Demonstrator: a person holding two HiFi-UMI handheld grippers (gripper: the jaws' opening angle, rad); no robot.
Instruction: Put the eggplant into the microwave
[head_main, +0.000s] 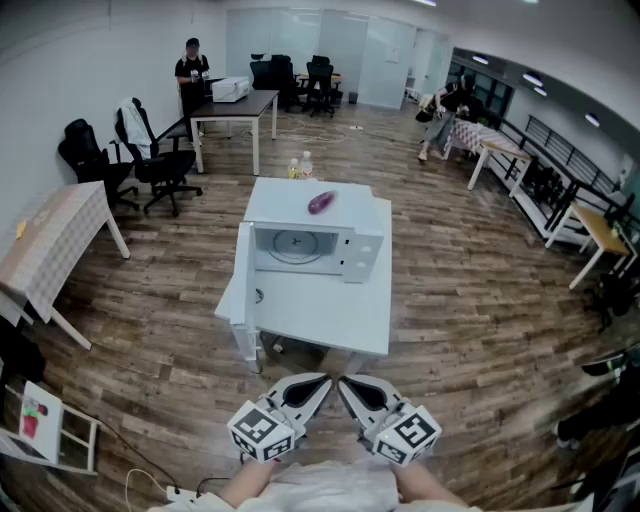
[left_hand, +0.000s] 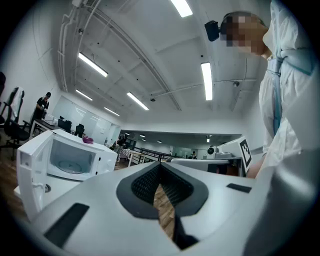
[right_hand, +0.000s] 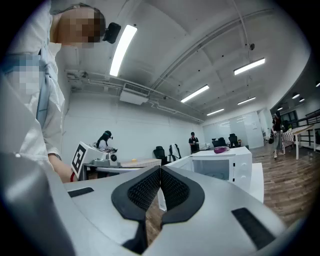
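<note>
Left gripper (head_main: 321, 382), right gripper (head_main: 346, 383): fully closed, empty. Well ahead of both: eggplant (head_main: 321, 202) atop open-doored microwave (head_main: 362, 250).

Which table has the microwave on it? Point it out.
The white table mid-room: the open microwave stands on it, eggplant on top. The dark table behind holds a white box instead.

Open-plan office — desks (head_main: 232, 106), swivel chairs (head_main: 160, 160), glass partitions (head_main: 300, 40), wood floor (head_main: 460, 300).
</note>
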